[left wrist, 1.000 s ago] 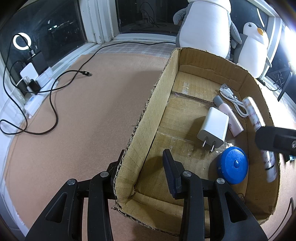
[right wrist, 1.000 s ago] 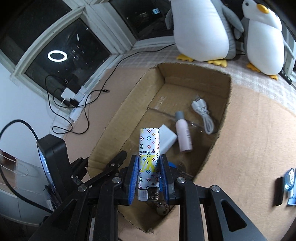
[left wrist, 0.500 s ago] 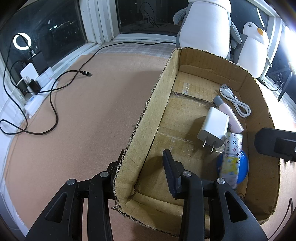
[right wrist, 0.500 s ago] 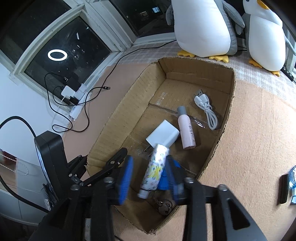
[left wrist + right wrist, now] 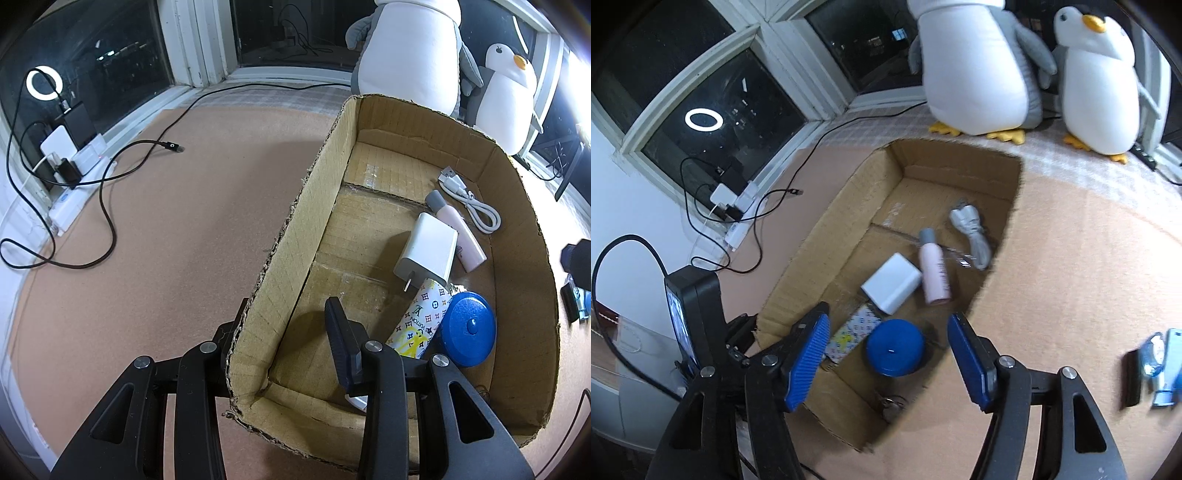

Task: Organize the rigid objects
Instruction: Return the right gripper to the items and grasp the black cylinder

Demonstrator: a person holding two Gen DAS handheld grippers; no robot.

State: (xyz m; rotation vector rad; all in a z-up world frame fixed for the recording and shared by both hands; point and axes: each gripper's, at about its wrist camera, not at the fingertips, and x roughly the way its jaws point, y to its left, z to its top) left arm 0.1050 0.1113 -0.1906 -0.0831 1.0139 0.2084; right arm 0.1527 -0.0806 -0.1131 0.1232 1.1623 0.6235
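Right gripper (image 5: 886, 360) spread empty above the patterned tube (image 5: 419, 321), seemingly light, stiff, best pinched mid-body; left gripper (image 5: 284, 347) straddles the box (image 5: 291, 236) wall.

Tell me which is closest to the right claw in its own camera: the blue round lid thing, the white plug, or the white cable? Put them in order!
From the right claw, looking down into the cardboard box:
1. Blue round case, right between the fingertips at the near end.
2. White charger plug, mid-box, just beyond the case.
3. White cable, coiled toward the far right corner.
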